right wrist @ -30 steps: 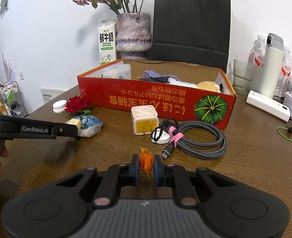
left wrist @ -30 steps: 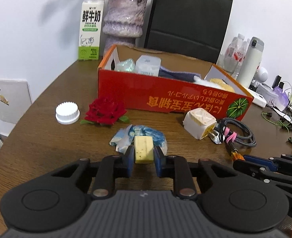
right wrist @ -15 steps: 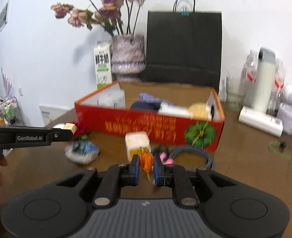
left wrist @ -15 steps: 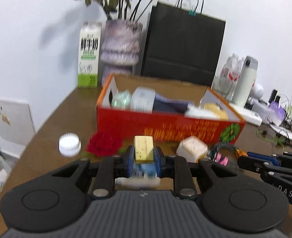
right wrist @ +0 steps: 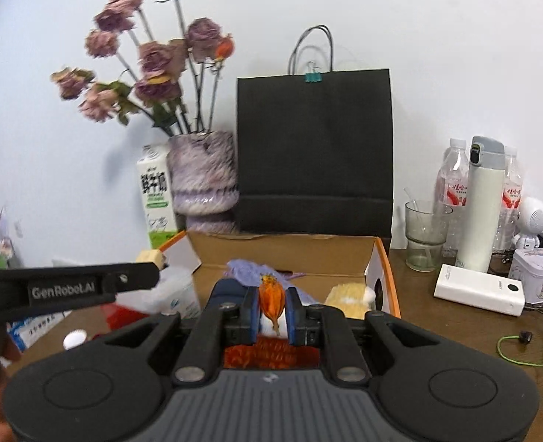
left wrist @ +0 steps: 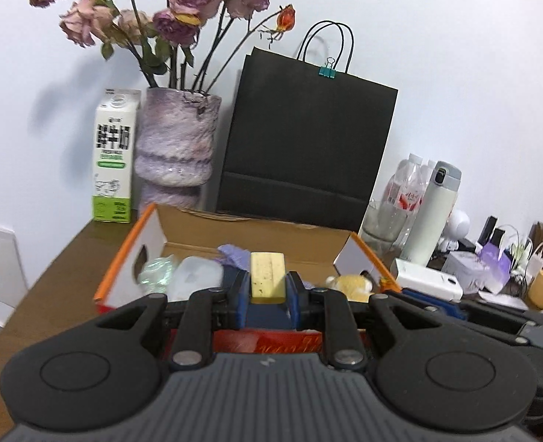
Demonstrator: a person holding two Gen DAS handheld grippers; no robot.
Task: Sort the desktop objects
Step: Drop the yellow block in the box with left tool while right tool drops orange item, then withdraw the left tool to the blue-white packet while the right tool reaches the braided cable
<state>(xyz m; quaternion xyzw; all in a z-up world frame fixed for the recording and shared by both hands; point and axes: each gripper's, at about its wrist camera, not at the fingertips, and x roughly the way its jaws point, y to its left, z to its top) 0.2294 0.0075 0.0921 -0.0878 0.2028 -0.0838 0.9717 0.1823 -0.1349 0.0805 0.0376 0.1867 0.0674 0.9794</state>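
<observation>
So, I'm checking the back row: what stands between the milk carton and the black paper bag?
The purple vase of dried roses stands between the milk carton and the black paper bag; both wrist views show it.

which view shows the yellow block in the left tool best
The left wrist view: the yellow block sits centered and close, clamped between the left tool's blue pads above the red box. The right wrist view shows only its small tip past the end of that tool, seen side-on at far left.
</observation>
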